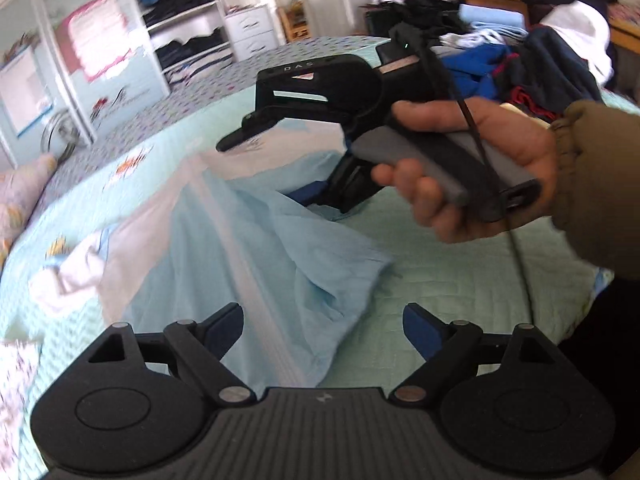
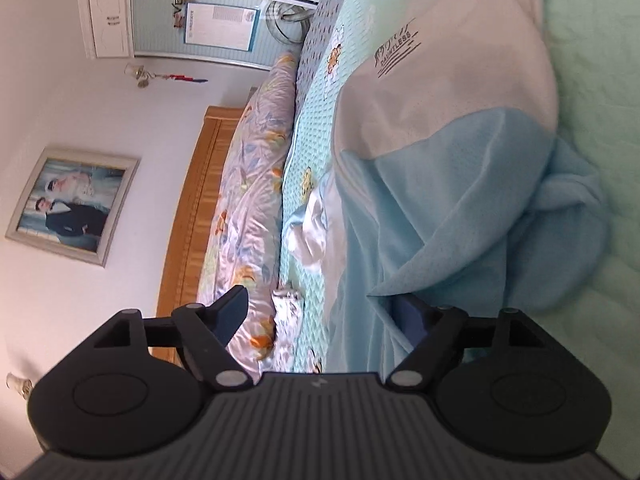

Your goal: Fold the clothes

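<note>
A pale blue and white garment [image 1: 256, 240] lies spread on the mint bed cover [image 1: 460, 304]. My left gripper [image 1: 322, 326] hovers open over its near edge, and the pads touch nothing. In the left wrist view a hand [image 1: 480, 172] holds my right gripper [image 1: 268, 170] at the garment's far side, jaws apart. The right wrist view is rolled sideways. It shows the garment's white part with a dark print [image 2: 440, 80] and its blue part [image 2: 460, 208]. My right gripper [image 2: 324, 312] is open there, and a blue fold drapes over one finger [image 2: 416, 316].
A heap of mixed clothes [image 1: 500, 60] sits at the bed's far right. A small white cloth [image 1: 68, 276] lies at the left. A floral pillow [image 2: 248, 200] rests against the wooden headboard [image 2: 192, 220]. A wardrobe [image 1: 180, 20] stands beyond the bed.
</note>
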### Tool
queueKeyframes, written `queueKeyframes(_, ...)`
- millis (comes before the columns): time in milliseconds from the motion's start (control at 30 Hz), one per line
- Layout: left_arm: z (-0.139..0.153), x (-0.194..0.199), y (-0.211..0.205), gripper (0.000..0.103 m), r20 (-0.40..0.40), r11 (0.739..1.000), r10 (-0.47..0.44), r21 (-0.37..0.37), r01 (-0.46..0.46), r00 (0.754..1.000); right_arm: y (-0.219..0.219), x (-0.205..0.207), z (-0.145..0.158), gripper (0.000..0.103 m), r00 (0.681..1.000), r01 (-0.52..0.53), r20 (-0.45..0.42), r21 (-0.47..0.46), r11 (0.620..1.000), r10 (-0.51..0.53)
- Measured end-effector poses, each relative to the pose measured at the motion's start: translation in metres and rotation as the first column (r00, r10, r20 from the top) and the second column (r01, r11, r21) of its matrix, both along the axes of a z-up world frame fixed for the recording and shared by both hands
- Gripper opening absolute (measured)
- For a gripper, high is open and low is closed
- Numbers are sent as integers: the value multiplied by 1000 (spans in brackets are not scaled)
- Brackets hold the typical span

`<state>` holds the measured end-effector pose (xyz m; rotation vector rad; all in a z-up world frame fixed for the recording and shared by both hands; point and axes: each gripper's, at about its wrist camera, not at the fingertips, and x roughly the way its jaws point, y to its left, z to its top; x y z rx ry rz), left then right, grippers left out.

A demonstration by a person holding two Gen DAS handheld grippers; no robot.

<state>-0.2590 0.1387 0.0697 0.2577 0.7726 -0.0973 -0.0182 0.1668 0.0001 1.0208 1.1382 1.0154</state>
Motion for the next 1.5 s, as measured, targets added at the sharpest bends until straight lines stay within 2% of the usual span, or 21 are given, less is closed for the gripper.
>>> queueKeyframes(67, 0, 2, 2, 88, 0, 1000, 15, 0, -15, 1000, 13, 11, -6, 81, 1000, -10, -6, 22, 1000, 10)
queueKeyframes(100, -1, 3, 4, 89, 2, 1000, 26, 7, -26, 1000, 19, 14, -6, 83, 1000, -26, 5, -19, 999, 26)
queueKeyframes(167, -4, 5, 6, 91, 5, 999, 48, 16, -48, 999, 28, 18, -1, 82, 996, -71, 43, -172, 982, 80)
queueKeyframes(233, -7, 14, 14, 93, -5, 997, 81, 12, -81, 997, 28, 13, 7, 82, 988, -107, 85, -216, 971, 128)
queueKeyframes(333, -13, 28, 26, 93, -35, 990, 140, -31, -141, 990, 7, 1, 14, 83, 988, -104, 98, -157, 982, 121)
queueKeyframes(433, -15, 36, 41, 93, -40, 974, 191, -114, -195, 981, -23, -9, 11, 85, 994, -86, 56, -73, 994, 90)
queueKeyframes(567, -17, 46, 68, 93, -67, 928, 309, -197, -316, 949, -66, -34, 5, 85, 995, -18, 99, -53, 998, 23)
queueKeyframes(600, -17, 47, 75, 93, -79, 914, 324, -229, -334, 943, -73, -43, 7, 85, 988, 7, 155, -92, 996, 7)
queueKeyframes(700, -20, 46, 93, 93, -115, 875, 358, -304, -376, 927, -71, -79, 19, 84, 917, 89, 398, -275, 957, 29)
queueKeyframes(800, -24, 46, 101, 93, -135, 853, 374, -339, -397, 918, -58, -119, 30, 79, 802, 168, 586, -408, 898, 117)
queueKeyframes(867, -27, 46, 101, 93, -142, 845, 379, -350, -405, 914, -45, -139, 34, 76, 724, 203, 665, -463, 863, 186)
queueKeyframes(933, -28, 47, 101, 93, -140, 846, 380, -347, -404, 914, -33, -154, 37, 75, 654, 219, 715, -491, 843, 247)
queueKeyframes(1033, -28, 49, 103, 93, -135, 848, 382, -342, -405, 914, -19, -168, 37, 74, 573, 244, 751, -538, 807, 328)
queueKeyframes(1167, -28, 49, 105, 93, -134, 841, 385, -355, -407, 913, -4, -172, 39, 74, 532, 320, 776, -553, 769, 337)
queueKeyframes(1267, -28, 49, 108, 93, -133, 837, 392, -360, -413, 910, 6, -171, 36, 74, 496, 347, 780, -581, 736, 382)
queueKeyframes(1433, -30, 50, 112, 93, -142, 828, 403, -363, -426, 904, 11, -166, 28, 74, 475, 389, 783, -596, 702, 402)
queueKeyframes(1500, -31, 50, 113, 93, -144, 826, 402, -369, -426, 904, 13, -168, 26, 74, 441, 411, 789, -602, 685, 429)
